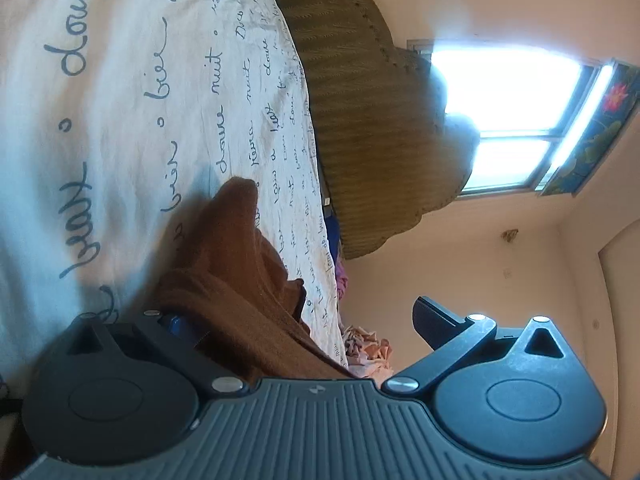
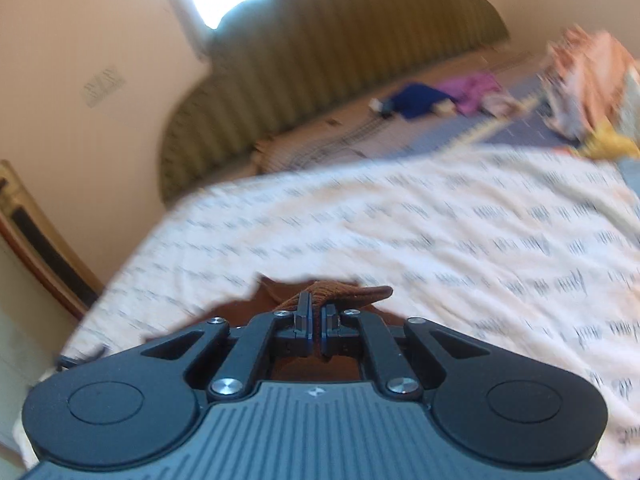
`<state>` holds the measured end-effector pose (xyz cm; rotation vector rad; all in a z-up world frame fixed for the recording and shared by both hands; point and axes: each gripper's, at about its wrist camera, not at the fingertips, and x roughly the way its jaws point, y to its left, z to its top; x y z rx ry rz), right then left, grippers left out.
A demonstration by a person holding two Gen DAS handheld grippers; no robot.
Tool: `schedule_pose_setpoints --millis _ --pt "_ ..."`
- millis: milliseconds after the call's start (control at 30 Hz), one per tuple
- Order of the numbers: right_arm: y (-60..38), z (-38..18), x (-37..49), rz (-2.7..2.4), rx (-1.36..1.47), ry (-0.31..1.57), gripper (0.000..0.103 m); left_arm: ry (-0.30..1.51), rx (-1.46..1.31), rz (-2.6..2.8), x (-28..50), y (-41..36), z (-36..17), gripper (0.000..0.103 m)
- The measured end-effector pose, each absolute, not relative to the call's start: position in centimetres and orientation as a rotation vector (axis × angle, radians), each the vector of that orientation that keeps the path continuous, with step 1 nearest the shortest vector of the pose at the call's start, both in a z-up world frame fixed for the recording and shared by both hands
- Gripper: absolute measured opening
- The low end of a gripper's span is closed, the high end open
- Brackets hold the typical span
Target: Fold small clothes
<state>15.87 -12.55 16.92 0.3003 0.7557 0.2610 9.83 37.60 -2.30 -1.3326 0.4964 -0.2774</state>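
Only right tongs [image 2: 316,312] visibly pinch brown garment [image 2: 344,294]; left view unclear.

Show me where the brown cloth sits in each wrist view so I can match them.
Left wrist: brown cloth lower centre, draped over the left gripper, whose jaws stand wide open.
Right wrist: brown cloth low centre, pinched in the shut right gripper.
Shared landmark: the green headboard behind the script-printed sheet.
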Motion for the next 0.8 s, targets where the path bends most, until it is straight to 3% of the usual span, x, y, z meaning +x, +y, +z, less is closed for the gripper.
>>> schedule_pose_setpoints --millis 167,367,633,800 --pt "-13.9 7.8 15.7 0.237 0.329 0.901 0.003 0.503 -1.123 -0.214 8.4 37.4 -0.5 0.102" --pt "-13.9 3.3 14.9 0.197 0.302 0.949 0.004 0.415 -0.921 -0.061 7.1 38.7 2.3 0.102" --pt "-15.6 6.5 11.9 0.202 0.305 0.878 0.006 0.442 -0.776 -0.275 8.4 35.6 7.4 0.103" --pt "-15.3 6.0 12.8 0.191 0.289 0.907 0.01 0.638 -0.697 -0.304 14.6 32.1 4.6 0.103"
